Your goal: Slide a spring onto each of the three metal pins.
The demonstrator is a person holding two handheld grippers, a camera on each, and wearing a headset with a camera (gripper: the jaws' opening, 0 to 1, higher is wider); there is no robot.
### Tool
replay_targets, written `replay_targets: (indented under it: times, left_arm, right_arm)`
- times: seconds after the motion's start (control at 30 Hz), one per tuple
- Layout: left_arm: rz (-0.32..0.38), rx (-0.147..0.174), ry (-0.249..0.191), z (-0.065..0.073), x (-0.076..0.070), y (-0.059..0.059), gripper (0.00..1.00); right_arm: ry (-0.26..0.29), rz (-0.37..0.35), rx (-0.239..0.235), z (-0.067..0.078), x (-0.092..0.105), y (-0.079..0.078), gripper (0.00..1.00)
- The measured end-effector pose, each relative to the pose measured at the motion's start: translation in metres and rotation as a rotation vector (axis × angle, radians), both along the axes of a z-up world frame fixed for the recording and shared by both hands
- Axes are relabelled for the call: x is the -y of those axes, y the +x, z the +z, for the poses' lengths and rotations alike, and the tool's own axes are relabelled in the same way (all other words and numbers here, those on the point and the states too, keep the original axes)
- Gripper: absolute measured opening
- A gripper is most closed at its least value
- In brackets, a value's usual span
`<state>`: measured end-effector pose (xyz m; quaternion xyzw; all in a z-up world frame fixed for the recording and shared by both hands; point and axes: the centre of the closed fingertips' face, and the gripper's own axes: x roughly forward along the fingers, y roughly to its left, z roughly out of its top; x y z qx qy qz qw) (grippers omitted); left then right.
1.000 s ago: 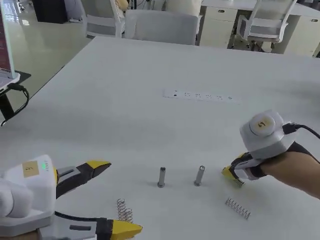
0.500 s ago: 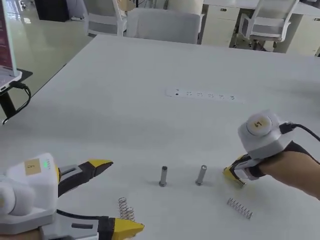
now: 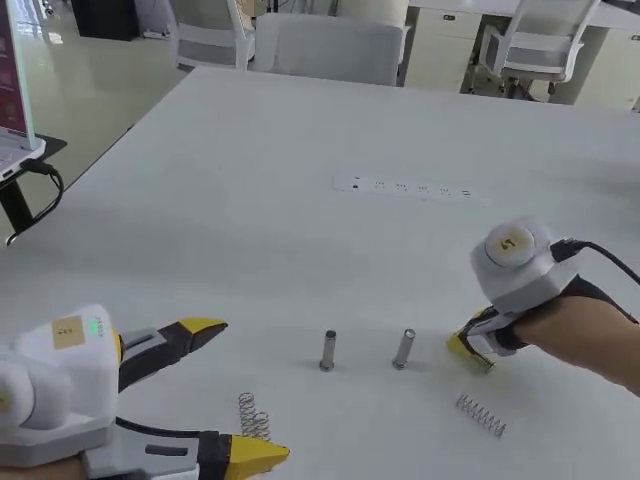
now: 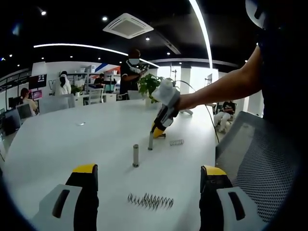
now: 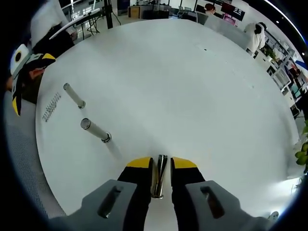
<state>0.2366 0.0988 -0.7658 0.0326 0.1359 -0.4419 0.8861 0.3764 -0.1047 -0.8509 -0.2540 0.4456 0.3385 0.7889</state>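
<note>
Third pin half-hidden between right gripper

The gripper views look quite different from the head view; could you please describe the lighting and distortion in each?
Head view: even, soft light, little distortion, hardly any shadow by the two free pins. Left gripper view: strong fisheye bowing, dark ceiling with a glaring light strip, spring sharp. Right gripper view: table bright, nearly washed out, curved; third pin between the right gripper jaws sharp.
</note>
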Motion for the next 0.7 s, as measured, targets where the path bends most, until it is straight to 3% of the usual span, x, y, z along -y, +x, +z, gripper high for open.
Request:
replay_targets:
  times: [0.7]
  left_arm:
    - [-0.001,-0.001,-0.001,-0.0006,-0.0033,0.0019,0.85]
  right_arm:
    - [-0.009,-0.003,-0.041,-0.0041,-0.0022,-0.0027,0.07]
